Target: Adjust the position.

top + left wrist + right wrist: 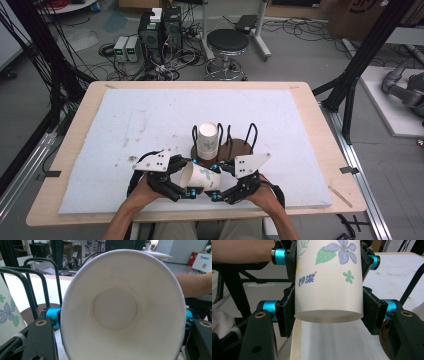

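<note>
- High view: a paper cup [200, 176] lies on its side in the air near the table's [310, 107] front edge, held between the left gripper [186, 186] and the right gripper [216, 184]. Its mouth faces the left gripper, its base the right. Just behind it a second cup [206, 140] stands upright in a round wooden rack [235, 146] with black wire loops, at the middle of the white foam mat [125, 120]. The mat's left, right and far stretches are bare; a stool [227, 42] stands beyond the far edge.
- Left gripper view: the camera looks straight into the held cup's white inside [115, 308], down to its round bottom. The jaws stand beside the rim, one on each side, closed against it. The flowered second cup [8, 315] and rack loops [42, 280] sit at the left.
- Right gripper view: the cup's outside [329, 277] shows purple flowers, green leaves and blue lettering. The right jaws' pads press its base end from both sides; the left gripper's jaws [367, 257] clamp it farther up.
</note>
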A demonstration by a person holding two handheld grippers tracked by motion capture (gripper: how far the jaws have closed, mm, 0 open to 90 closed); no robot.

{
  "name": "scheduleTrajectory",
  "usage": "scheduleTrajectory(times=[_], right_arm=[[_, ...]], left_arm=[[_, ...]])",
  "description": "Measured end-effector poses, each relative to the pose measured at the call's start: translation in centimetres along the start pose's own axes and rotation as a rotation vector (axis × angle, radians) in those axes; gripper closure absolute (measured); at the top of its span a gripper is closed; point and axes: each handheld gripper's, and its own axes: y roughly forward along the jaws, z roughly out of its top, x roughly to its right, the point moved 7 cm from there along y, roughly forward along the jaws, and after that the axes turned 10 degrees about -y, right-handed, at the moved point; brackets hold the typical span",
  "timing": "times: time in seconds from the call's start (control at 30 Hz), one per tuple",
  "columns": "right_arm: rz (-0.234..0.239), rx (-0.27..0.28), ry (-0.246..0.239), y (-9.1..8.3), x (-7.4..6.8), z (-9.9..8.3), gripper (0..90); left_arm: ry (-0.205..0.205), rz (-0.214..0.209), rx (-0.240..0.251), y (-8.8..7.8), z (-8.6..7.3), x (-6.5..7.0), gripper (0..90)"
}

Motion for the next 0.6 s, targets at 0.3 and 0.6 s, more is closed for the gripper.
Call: scheduleTrajectory(times=[0.3, 0.6], right_arm=[[-0.017, -0.024, -0.014, 0.04, -0.01, -0.08, 26.1], [-0.069, -0.037, -0.003, -0.36, 0.04, 0.04, 20.2]], left_arm=[[0.005, 0.01, -0.023, 0.05, -0.17, 0.04, 30.7], [0.004, 0.047, -0.054, -0.48, -0.02, -0.2, 30.7]])
